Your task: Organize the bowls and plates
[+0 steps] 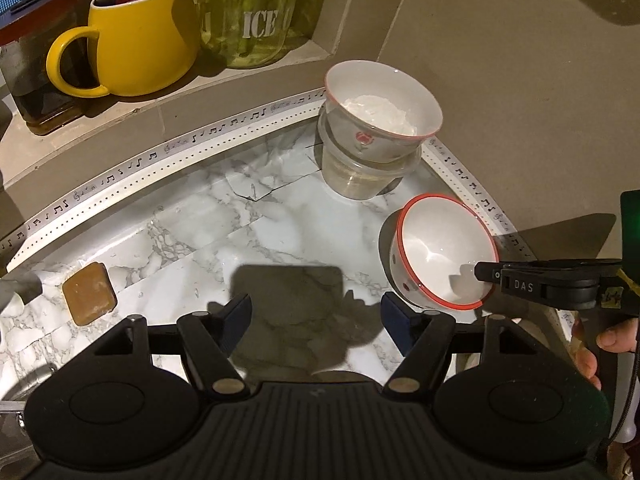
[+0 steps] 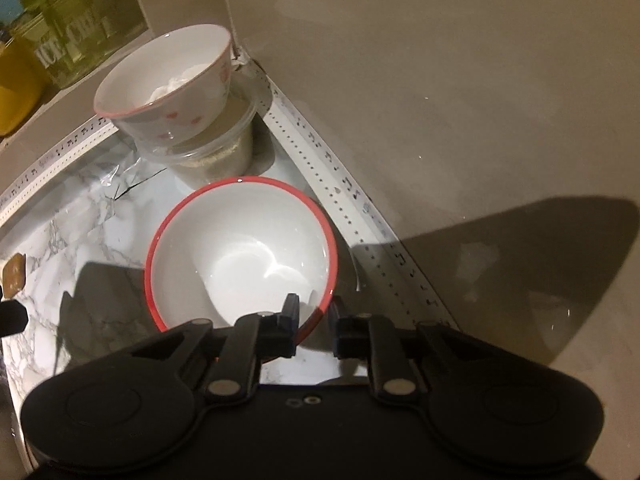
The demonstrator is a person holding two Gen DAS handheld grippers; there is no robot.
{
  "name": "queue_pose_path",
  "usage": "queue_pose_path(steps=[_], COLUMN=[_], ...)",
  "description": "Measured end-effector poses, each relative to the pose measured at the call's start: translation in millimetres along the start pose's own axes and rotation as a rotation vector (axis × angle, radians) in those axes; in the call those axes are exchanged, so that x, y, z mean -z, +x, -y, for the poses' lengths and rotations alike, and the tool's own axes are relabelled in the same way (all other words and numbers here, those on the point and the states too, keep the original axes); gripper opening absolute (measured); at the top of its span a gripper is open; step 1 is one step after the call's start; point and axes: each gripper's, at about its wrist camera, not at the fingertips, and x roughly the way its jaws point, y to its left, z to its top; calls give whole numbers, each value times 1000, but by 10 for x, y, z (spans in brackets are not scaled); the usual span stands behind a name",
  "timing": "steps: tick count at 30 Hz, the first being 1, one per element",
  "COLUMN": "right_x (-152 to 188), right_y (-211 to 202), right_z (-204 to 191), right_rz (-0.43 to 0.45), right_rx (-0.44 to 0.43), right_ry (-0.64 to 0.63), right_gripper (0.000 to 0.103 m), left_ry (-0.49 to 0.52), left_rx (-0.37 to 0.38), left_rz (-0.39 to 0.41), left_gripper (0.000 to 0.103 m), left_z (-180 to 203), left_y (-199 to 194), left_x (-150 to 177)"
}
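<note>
Here the right gripper [image 2: 312,318] has its two fingers closed on the near rim of the white ceramic bowl with the red rim [image 2: 240,252], one finger inside the bowl and the other outside its wall. The bowl looks tilted, its opening turned toward the left gripper's camera, and it is over the grey-veined white marble counter [image 1: 192,240], near the white edging strip printed with music notes [image 1: 168,148]. Behind it, well apart, a second white bowl with a thin red rim and small red marks [image 1: 380,108] sits in the mouth of a clear round container [image 1: 360,178]. The left gripper [image 1: 316,316] hangs over the bare counter with its fingers spread wide and nothing between them, just beside the held bowl. A brown square block [image 1: 89,294] lies on the counter at the left.
</note>
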Motion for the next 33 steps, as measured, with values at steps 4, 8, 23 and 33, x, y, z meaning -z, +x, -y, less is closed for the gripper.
queue_pose_path(steps=[4,8,23,33], right_x=[2,5,-36,-13], right_y=[-6,-3,54,66], right_z=[-114,-326,-599,-599], right_rz=[7,8,-34,-31], right_rx=[-33,-80,-128,-147], right_ry=[-78,-156,-203,-174], right_gripper=[16,14,21,12], left_ry=[-3,-7,-35,-16], left_rx=[1,-4,59,40], left_rz=[-6,-16,-88,-95], left_gripper=[71,70,38,21], left_z=[-37,-82,-75,-5], left_y=[51,117,507,638], left_x=[-9,-7,-30,-28])
